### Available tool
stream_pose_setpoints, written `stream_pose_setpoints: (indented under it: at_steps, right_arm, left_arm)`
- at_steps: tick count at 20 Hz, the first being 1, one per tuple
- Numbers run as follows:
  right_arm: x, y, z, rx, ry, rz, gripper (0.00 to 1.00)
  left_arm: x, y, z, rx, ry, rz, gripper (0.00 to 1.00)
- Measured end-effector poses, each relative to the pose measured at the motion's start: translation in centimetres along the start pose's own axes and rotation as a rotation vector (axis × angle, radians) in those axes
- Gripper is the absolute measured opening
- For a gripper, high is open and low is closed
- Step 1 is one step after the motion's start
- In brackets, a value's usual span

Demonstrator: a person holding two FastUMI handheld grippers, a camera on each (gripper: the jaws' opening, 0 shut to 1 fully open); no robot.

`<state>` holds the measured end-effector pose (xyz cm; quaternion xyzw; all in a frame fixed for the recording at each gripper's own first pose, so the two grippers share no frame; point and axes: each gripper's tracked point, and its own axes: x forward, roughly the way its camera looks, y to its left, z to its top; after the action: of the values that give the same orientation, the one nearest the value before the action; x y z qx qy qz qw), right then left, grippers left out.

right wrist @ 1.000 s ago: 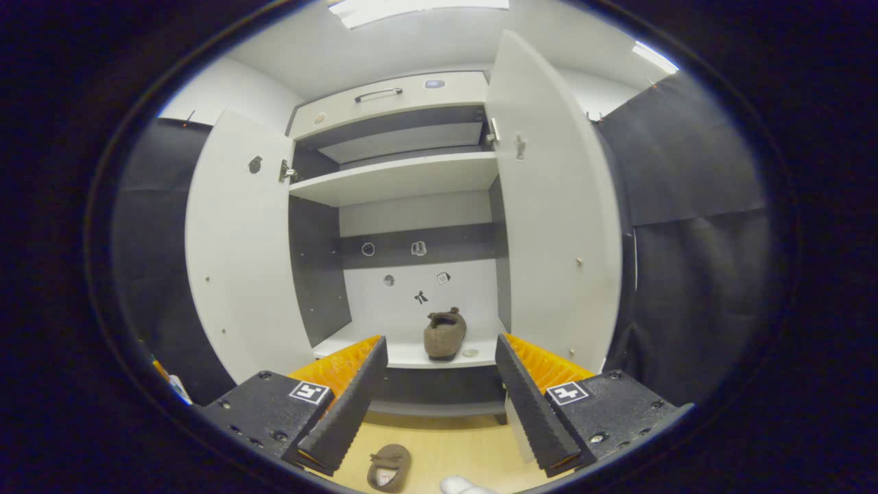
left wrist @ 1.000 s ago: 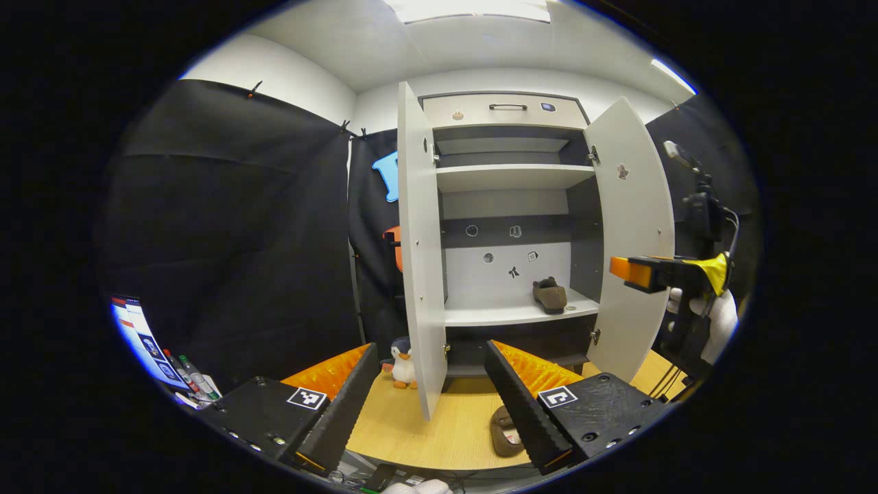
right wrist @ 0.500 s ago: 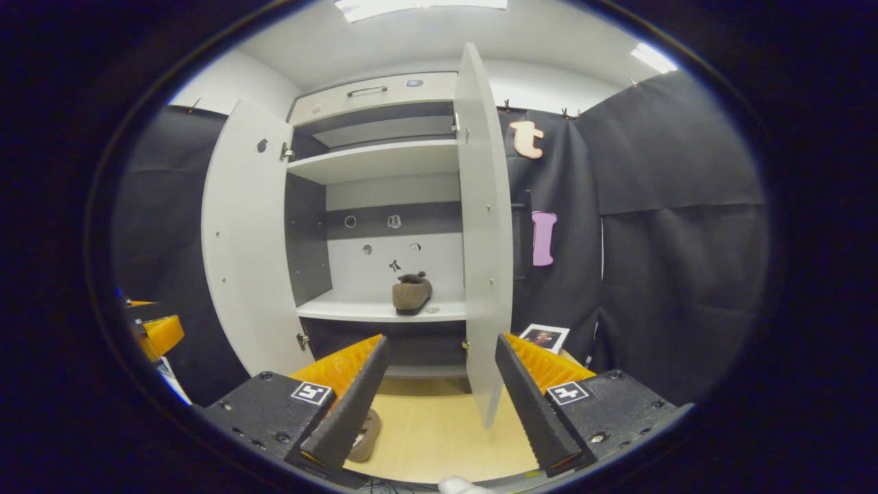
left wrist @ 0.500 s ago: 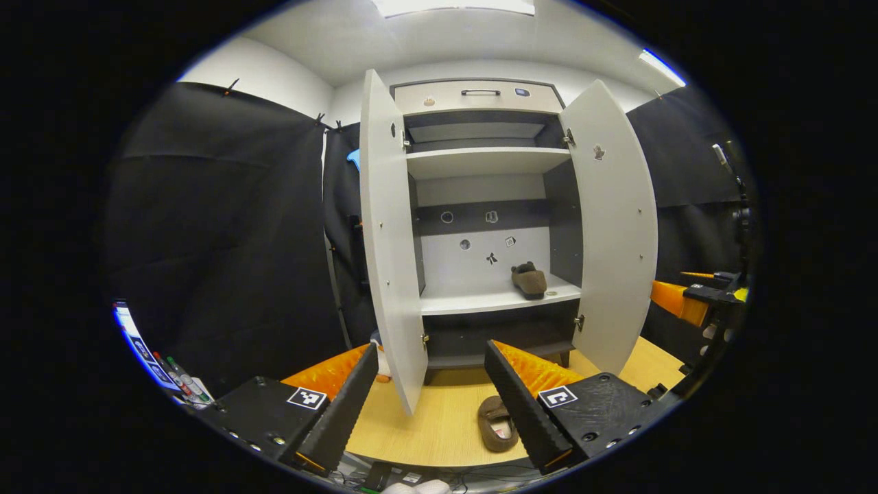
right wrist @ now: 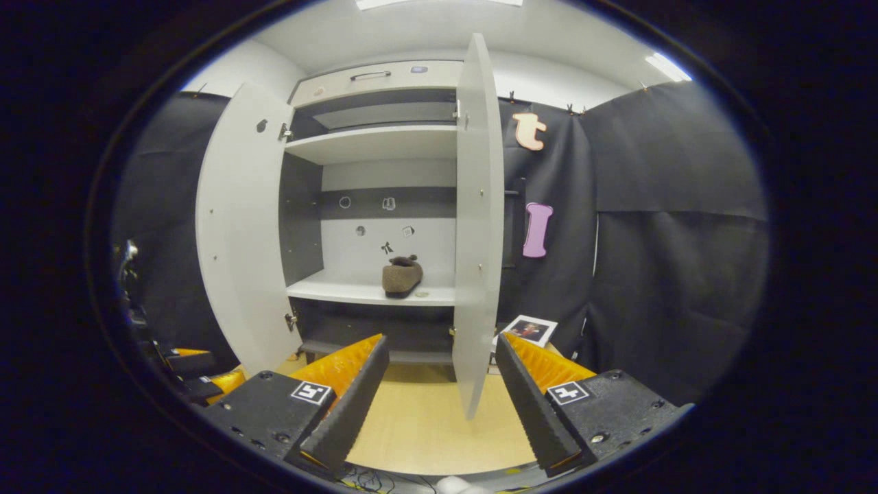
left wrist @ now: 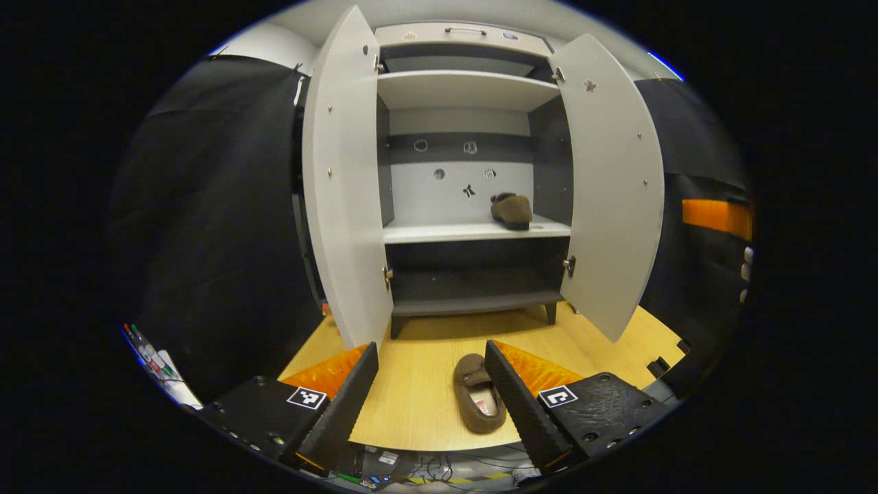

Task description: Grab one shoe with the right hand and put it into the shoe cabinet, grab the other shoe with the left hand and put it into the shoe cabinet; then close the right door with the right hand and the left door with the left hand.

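Observation:
A white shoe cabinet (left wrist: 473, 92) stands with both doors swung wide. One brown slipper (left wrist: 511, 210) rests on its lower shelf, toward the right; the right gripper view shows this slipper (right wrist: 402, 276) too. The other brown slipper (left wrist: 478, 401) lies on the wooden table, just ahead of my left gripper (left wrist: 432, 394), which is open and empty, its right finger beside the slipper. My right gripper (right wrist: 442, 391) is open and empty, pointing at the edge of the right door (right wrist: 473, 226). Part of the other gripper (left wrist: 717, 216) shows at the far right in the left gripper view.
The wooden table (left wrist: 418, 384) runs in front of the cabinet. A printed photo card (right wrist: 527, 329) lies right of the right door. The left door (left wrist: 343, 185) stands open. Pens and small items (left wrist: 154, 353) sit at the far left. Cables hang below the table's near edge.
My left gripper has tilted down and come nearer the slipper on the table, which now sits between its fingers' line. My right gripper drew back to the right, away from the shelf.

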<state>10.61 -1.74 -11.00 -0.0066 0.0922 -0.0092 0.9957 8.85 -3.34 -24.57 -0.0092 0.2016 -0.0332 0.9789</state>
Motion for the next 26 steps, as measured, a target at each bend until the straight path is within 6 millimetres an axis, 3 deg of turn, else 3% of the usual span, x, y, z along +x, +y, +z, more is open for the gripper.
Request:
stream_pose_setpoints:
  at_steps: [8,11,14,20,26]
  right_arm:
    - [0.3,-3.1,-3.5,-0.002,0.11,-0.081,0.99]
    - [0.9,-3.9,-4.3,0.007,0.138,-0.108,0.99]
    - [1.6,-4.6,-4.9,0.0,0.162,-0.126,0.99]
    - [3.6,-5.2,-6.0,0.007,0.206,-0.136,0.99]
    - [4.5,-5.0,-6.3,0.004,0.229,-0.129,0.99]
  left_arm:
    - [8.7,-2.1,-11.3,0.009,0.248,-0.031,0.97]
    - [11.3,-2.2,-14.6,0.02,0.324,-0.031,0.97]
    - [13.7,-2.2,-16.5,0.031,0.379,-0.037,0.97]
    - [18.2,-2.1,-18.4,0.062,0.425,-0.038,0.97]
    - [22.1,-2.3,-18.4,0.069,0.389,-0.048,0.95]
